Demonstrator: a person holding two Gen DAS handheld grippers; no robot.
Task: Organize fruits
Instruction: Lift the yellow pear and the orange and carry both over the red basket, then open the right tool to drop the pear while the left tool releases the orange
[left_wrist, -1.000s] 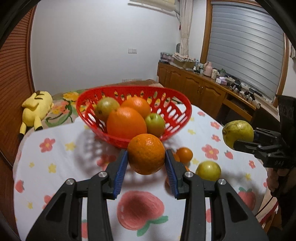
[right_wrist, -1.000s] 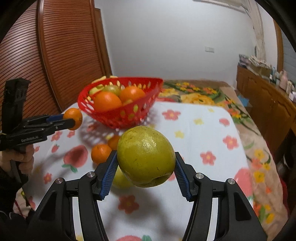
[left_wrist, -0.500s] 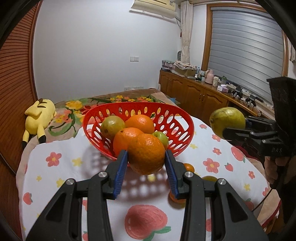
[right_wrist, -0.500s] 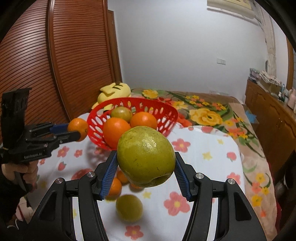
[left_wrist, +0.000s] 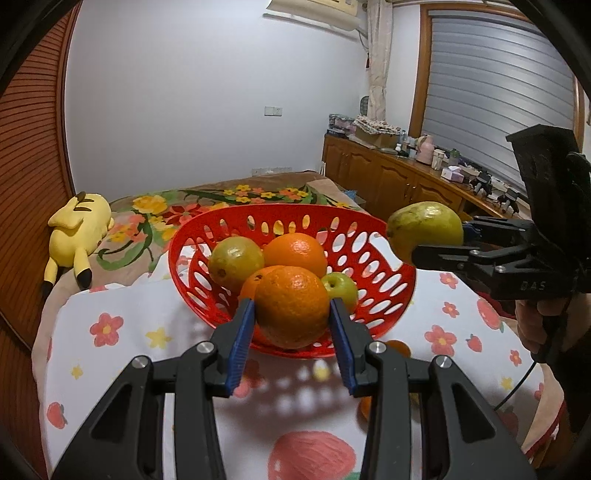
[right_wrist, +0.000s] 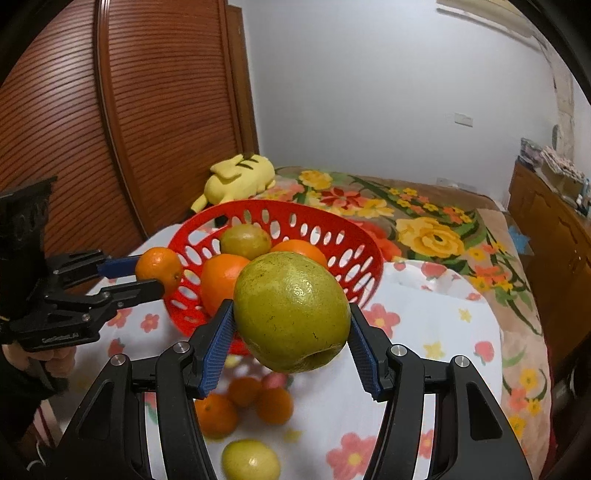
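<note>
In the left wrist view, the held orange (left_wrist: 291, 306) hides the basket's (left_wrist: 388, 291) front fruit; small oranges (right_wrist: 243, 402) below look blurred; dresser clutter (left_wrist: 443, 158) is too small to identify.

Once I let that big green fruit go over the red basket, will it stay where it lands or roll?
Probably rolls a bit: the green fruit is rounded, and the red basket already holds a heap of round fruit. It looks firm, since the right gripper leaves no dent. Its size suggests weight, so release low.
</note>
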